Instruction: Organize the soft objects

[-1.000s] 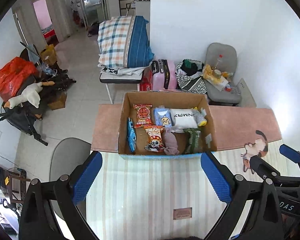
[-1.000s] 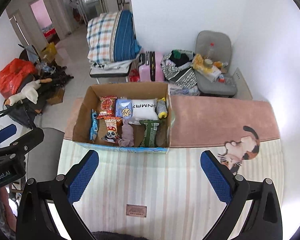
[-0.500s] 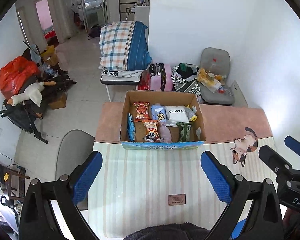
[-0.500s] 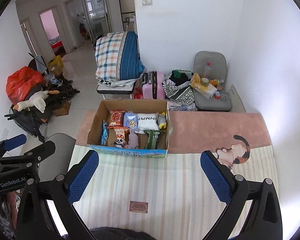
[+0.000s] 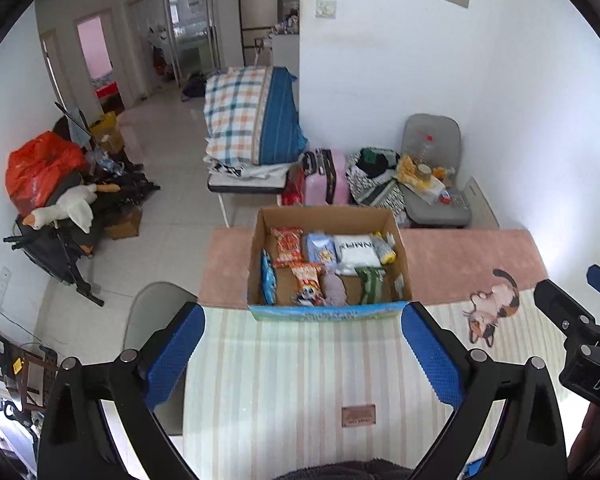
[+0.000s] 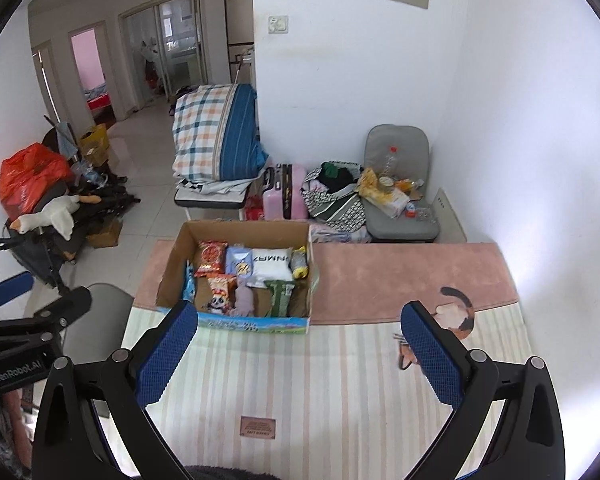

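Observation:
An open cardboard box [image 5: 403, 264] stands on the striped mat; it also shows in the right wrist view [image 6: 168, 276]. Inside lie red snack bags [image 5: 287, 243], a blue pouch [image 5: 319, 247], a white packet [image 5: 355, 248], a mauve soft item [image 5: 334, 286] and a green packet [image 5: 370, 282]. My left gripper [image 5: 302, 354] is open and empty, held high above the mat in front of the box. My right gripper [image 6: 298, 354] is open and empty, also well back from the box. A dark fuzzy thing [image 5: 348, 470] shows at the bottom edge.
The table carries a striped mat [image 6: 320, 380] with a cat print [image 5: 492, 308] and a pink strip [image 6: 400, 276] behind. Beyond the table are a grey chair [image 6: 396, 184] with clutter, a pink suitcase [image 6: 284, 192], a plaid bundle [image 6: 216, 136] and a plush goose [image 6: 48, 216].
Both grippers have pulled back and up from the box, so it looks smaller and farther and more of the room shows. Both stay open.

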`<state>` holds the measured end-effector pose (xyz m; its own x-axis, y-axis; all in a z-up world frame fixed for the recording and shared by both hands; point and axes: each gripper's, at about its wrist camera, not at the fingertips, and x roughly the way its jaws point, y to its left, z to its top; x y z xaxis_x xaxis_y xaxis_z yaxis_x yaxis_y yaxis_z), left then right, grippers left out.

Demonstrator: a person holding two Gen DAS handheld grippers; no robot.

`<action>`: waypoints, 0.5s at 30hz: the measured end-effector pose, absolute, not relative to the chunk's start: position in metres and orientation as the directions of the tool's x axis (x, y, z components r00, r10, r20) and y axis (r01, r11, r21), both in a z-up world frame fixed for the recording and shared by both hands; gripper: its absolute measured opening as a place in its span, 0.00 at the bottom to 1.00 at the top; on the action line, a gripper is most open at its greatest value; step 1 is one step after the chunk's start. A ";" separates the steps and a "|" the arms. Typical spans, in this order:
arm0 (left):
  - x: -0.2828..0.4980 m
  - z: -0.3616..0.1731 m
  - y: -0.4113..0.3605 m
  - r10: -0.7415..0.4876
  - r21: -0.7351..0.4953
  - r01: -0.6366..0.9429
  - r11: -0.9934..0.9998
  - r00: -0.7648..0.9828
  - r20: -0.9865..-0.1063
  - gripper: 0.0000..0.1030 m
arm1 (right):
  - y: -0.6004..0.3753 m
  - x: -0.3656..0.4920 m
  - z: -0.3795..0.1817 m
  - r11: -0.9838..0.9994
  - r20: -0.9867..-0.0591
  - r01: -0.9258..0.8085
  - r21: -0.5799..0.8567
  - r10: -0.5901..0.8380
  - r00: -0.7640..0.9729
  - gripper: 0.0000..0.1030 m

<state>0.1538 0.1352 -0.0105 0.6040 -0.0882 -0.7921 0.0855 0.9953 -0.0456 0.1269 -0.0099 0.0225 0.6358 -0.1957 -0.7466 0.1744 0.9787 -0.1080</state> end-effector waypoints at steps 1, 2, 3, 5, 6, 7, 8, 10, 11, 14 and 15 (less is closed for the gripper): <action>0.155 -0.009 0.136 -0.092 -0.051 0.084 0.995 0.608 -0.788 0.98 | -0.011 0.128 0.023 0.978 -0.745 0.178 -0.110 -0.200 0.636 1.00; 0.155 -0.009 0.137 -0.093 -0.053 0.084 0.995 0.611 -0.786 0.98 | -0.012 0.130 0.023 0.978 -0.745 0.178 -0.109 -0.199 0.637 1.00; 0.155 -0.008 0.138 -0.091 -0.050 0.084 0.995 0.613 -0.785 0.98 | -0.013 0.132 0.024 0.978 -0.744 0.180 -0.109 -0.200 0.637 1.00; 0.156 -0.007 0.137 -0.084 -0.041 0.083 0.996 0.618 -0.782 0.98 | -0.014 0.135 0.024 0.977 -0.745 0.182 -0.110 -0.203 0.635 1.00; 0.156 -0.007 0.137 -0.083 -0.039 0.084 0.996 0.619 -0.781 0.98 | -0.014 0.135 0.024 0.977 -0.745 0.183 -0.111 -0.204 0.635 1.00; 0.157 -0.007 0.137 -0.081 -0.037 0.084 0.996 0.619 -0.781 0.98 | -0.015 0.136 0.024 0.976 -0.745 0.184 -0.112 -0.205 0.635 1.00; 0.157 -0.007 0.137 -0.080 -0.036 0.084 0.996 0.619 -0.781 0.98 | -0.016 0.137 0.024 0.976 -0.745 0.185 -0.111 -0.205 0.635 1.00; 0.157 -0.007 0.137 -0.081 -0.037 0.083 0.996 0.619 -0.781 0.98 | -0.015 0.138 0.023 0.977 -0.745 0.185 -0.110 -0.205 0.635 1.00; 0.157 -0.007 0.137 -0.080 -0.035 0.085 0.996 0.619 -0.781 0.98 | -0.015 0.138 0.023 0.976 -0.744 0.186 -0.112 -0.207 0.636 1.00; 0.157 -0.007 0.137 -0.081 -0.038 0.082 0.996 0.623 -0.778 0.98 | -0.017 0.139 0.023 0.975 -0.741 0.190 -0.110 -0.209 0.638 1.00; 0.156 -0.007 0.138 -0.080 -0.039 0.079 0.996 0.624 -0.778 0.98 | -0.019 0.139 0.023 0.975 -0.739 0.193 -0.111 -0.211 0.640 1.00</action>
